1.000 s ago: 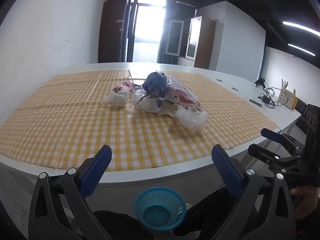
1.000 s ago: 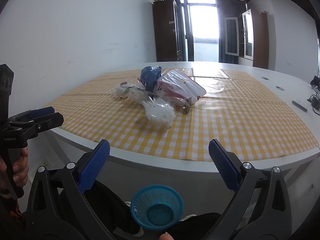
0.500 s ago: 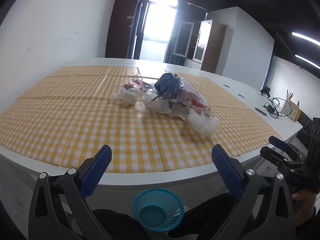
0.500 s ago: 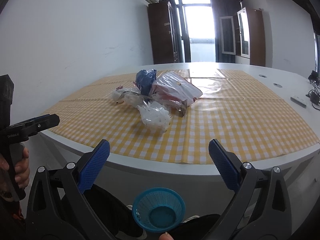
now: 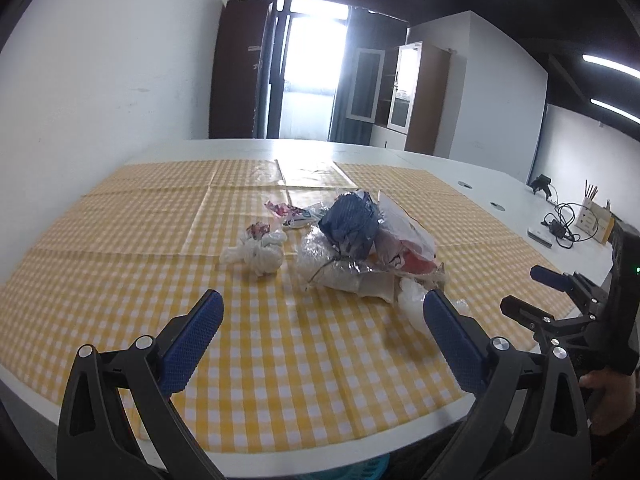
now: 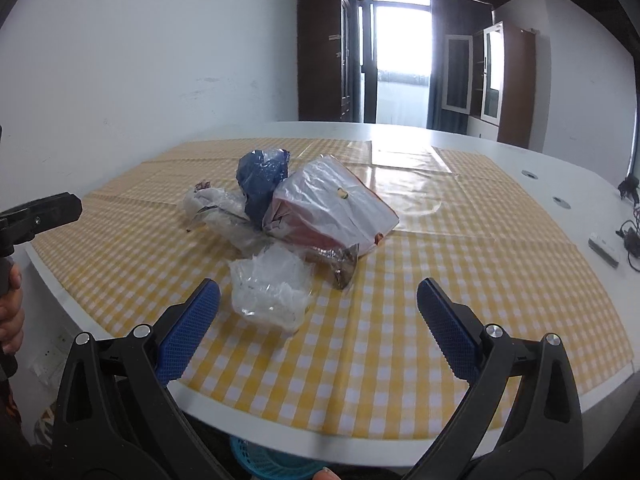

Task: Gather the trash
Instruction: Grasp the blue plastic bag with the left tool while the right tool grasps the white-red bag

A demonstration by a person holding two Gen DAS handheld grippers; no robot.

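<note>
A heap of trash lies on the yellow checked tablecloth [image 5: 120, 280]: a crumpled blue bag [image 5: 352, 224], a red and clear plastic bag [image 6: 332, 208], a white crumpled tissue [image 5: 262, 254], small wrappers [image 5: 284, 212] and a clear plastic wad [image 6: 274, 290]. My left gripper [image 5: 320, 320] hovers open over the near cloth, short of the heap. My right gripper [image 6: 316, 316] is open too, with the clear wad just ahead of its left finger. Only the rim of a blue basket [image 6: 264, 462] shows below the table edge.
The white table [image 6: 520, 152] reaches beyond the cloth. At its right side lie cables with a charger [image 5: 558, 226], a pen holder [image 5: 594, 216] and a white remote [image 6: 604, 250]. A wall stands to the left, cabinets and a bright door behind. A hand [image 6: 10, 312] grips the left tool.
Both grippers have risen and moved forward over the table edge toward the heap. The blue basket has slid almost out of view at the bottom.
</note>
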